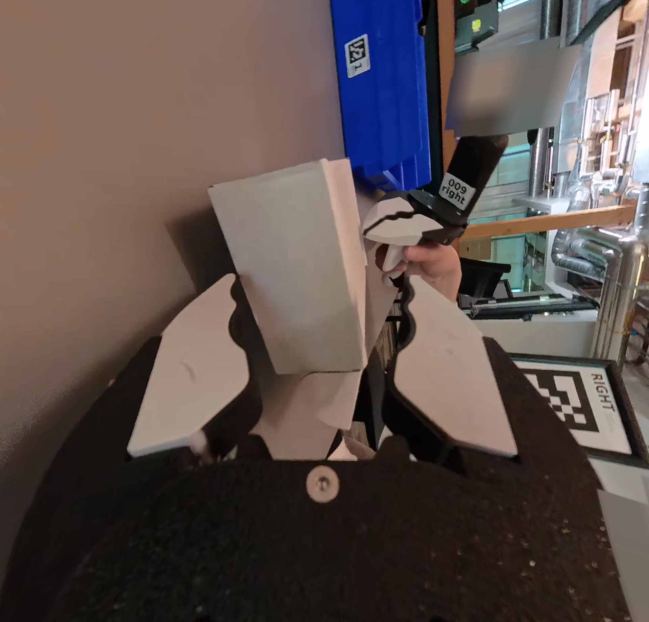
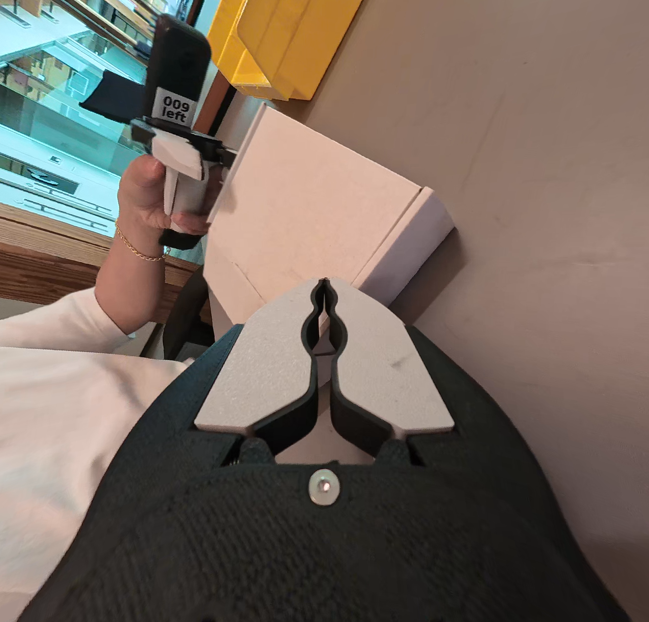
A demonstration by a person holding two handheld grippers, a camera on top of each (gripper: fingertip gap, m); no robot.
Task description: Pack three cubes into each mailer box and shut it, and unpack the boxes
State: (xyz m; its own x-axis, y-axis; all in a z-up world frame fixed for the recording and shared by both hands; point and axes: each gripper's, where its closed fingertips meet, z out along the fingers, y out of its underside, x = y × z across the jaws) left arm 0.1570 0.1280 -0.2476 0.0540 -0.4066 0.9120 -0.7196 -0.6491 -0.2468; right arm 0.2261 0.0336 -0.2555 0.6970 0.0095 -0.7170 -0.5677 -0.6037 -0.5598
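1. Mailer box (image 2: pixel 316 204), white, shut, held up off the tan worktop (image 2: pixel 526 148) and tilted; no cubes in sight, so I can't tell if it's packed.
2. My left gripper (image 1: pixel 321 324) has its fingers spread w/ the box between them. Left finger (image 1: pixel 196 359) looks to press the box's side; right finger (image 1: pixel 446 370) stands off it, so I can't tell if the grip is firm.
3. My right gripper (image 2: pixel 326 283) has fingers clenched, tips touching, nothing visible between them; it sits just at the box's near edge.
4. Key relation: box's long axis runs away from the left fingers, up and slightly left in left wrist view. Left is nearer and carries it; right tip is beside the flap side.
5. Around: blue bin (image 1: pixel 379 78) behind the box, yellow bin (image 2: pixel 281 32) past it in right wrist view, framed marker board (image 1: pixel 576 405) low right.
6. Obstruction, my guess: the grippers crowd each other at the box.
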